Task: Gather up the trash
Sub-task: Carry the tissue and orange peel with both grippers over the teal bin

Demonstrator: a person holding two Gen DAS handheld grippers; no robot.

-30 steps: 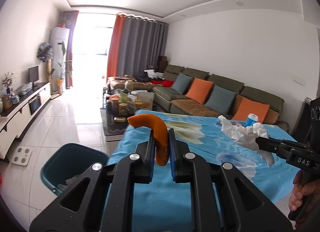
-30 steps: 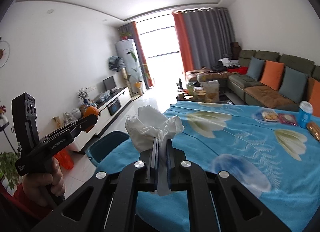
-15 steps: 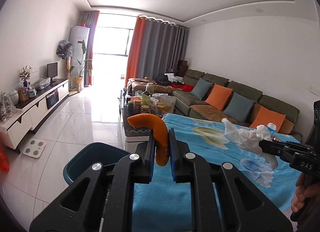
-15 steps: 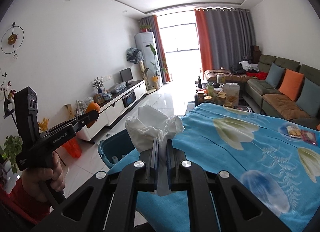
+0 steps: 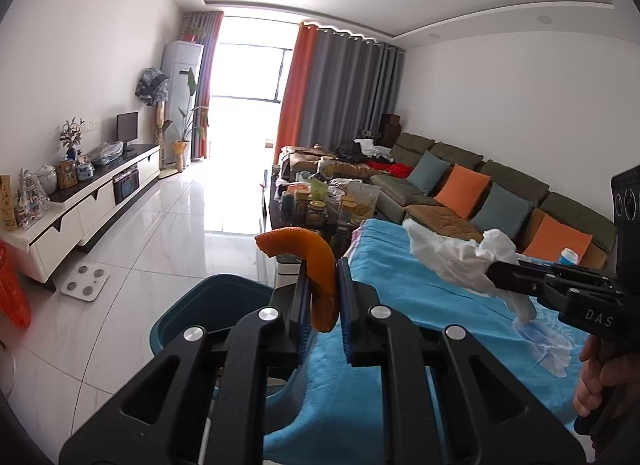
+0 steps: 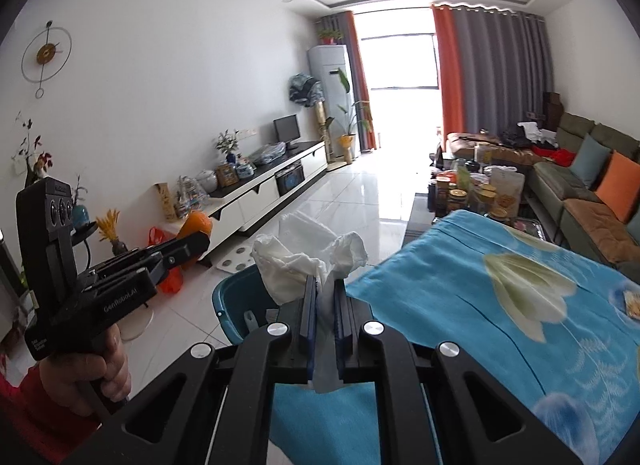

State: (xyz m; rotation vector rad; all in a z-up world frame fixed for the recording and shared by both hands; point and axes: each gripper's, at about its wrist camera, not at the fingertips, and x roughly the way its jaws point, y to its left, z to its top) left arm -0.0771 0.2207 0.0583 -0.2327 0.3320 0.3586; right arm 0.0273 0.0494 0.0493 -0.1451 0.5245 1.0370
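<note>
Swinging leftward over the last second, both views now show more floor and more of the teal bin [image 5: 188, 317], meaning both loads are nearing the drop point. At left, the left gripper [image 5: 323, 297] is clamped on a curved orange peel [image 5: 316, 265], just beyond the blue tablecloth [image 5: 400, 297] edge. At right, the right gripper [image 6: 325, 305] is pinched narrowly on a crumpled white tissue [image 6: 296, 265], near the bin rim. Release has not yet occurred.

Orange peel [image 5: 316, 265]; white tissue [image 6: 304, 265]; teal bin [image 5: 208, 317]; blue floral tablecloth [image 6: 500, 305].
</note>
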